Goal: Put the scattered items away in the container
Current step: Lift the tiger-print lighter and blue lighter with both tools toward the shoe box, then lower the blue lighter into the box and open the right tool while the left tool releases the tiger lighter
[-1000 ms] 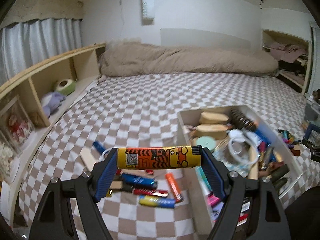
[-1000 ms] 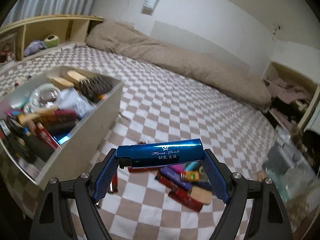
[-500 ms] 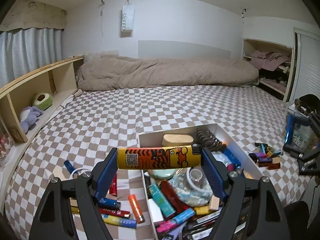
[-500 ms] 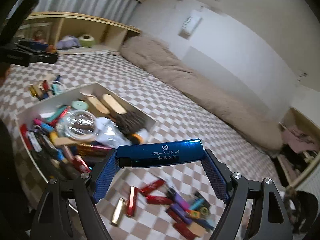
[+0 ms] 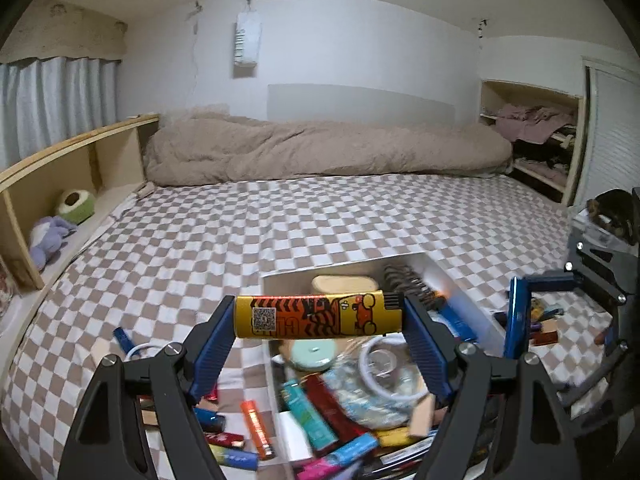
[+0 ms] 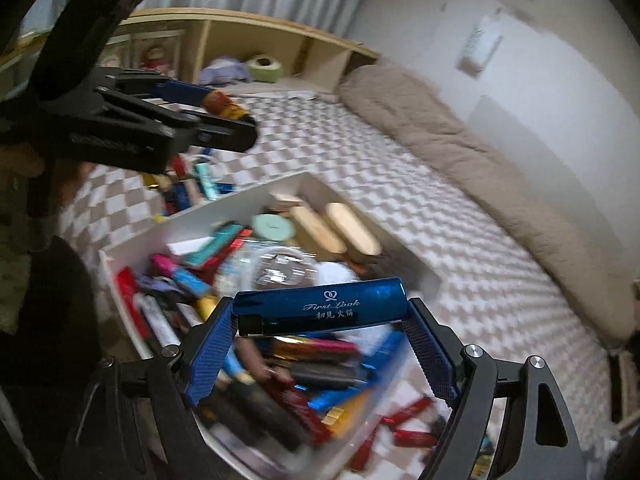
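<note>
Left gripper (image 5: 318, 318) clamped on yellow tiger-print lighter (image 5: 318, 317), crosswise between the pads, above white container (image 5: 340, 268), whose far wall shows at 12 o'clock. Right gripper (image 6: 320, 316) clenched on blue lighter (image 6: 320, 306), likewise crosswise, over the container's jumbled contents. Loose lighters (image 5: 256, 428) on checkered bedspread (image 5: 280, 220) at 7 o'clock.

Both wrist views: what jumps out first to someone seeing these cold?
Each gripper clamps a lighter crosswise between its fingertips: the left gripper holds a yellow tiger-print lighter, the right gripper a glossy blue lighter. Both hang over the white box on the checkered bedspread, already crammed with lighters and odds and ends. More loose lighters lie on the bedspread left of the box.
</note>
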